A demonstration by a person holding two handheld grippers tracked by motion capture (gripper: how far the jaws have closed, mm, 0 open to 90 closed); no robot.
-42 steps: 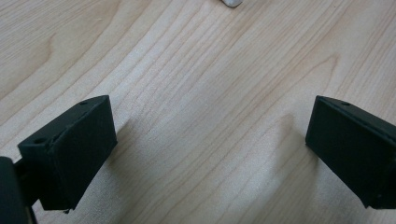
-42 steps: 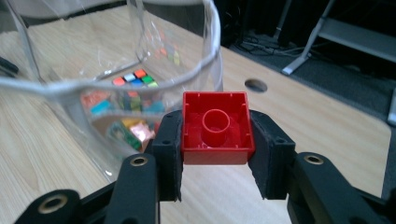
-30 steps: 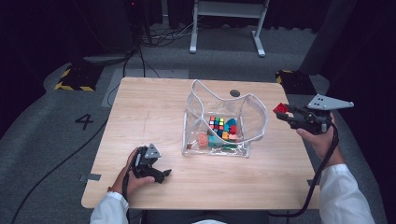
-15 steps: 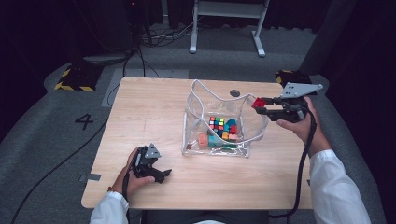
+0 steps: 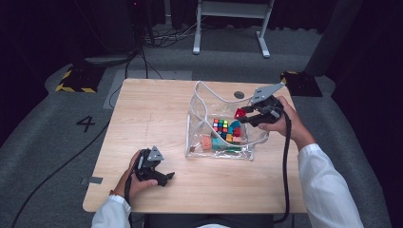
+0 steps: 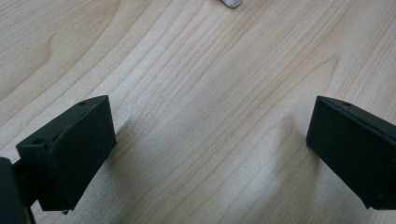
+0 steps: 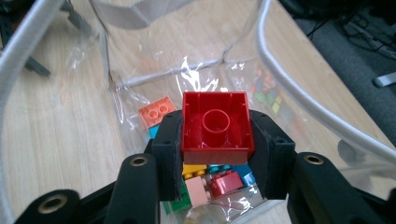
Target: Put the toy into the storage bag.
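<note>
At the near left of the wooden table [image 5: 157,109], the left gripper [image 5: 159,176] rests low on the board in the person's left hand [image 5: 130,178]. In the left gripper view its two black jaws stand wide apart with bare wood between them and nothing held; a small pale object [image 6: 231,3] sits at the far edge of that view, too cut off to identify.

Right of centre on the table stands a clear plastic bag [image 5: 199,118] with white piping along its open rim. Inside it lie a multicoloured puzzle cube [image 5: 220,126], an orange brick [image 5: 206,141] at the near left of the pile, and a mix of teal, yellow and red bricks.

Further right, the right gripper [image 5: 243,115] is held by the right hand [image 5: 280,123] above the bag's right side, over the opening. Its jaws are closed on a red brick [image 7: 215,125], pressing its two opposite sides; the brick's hollow underside with its round tube faces the right gripper view's camera. Below it in that view lie the orange brick [image 7: 156,112] and other bricks on the bag's floor.
</note>
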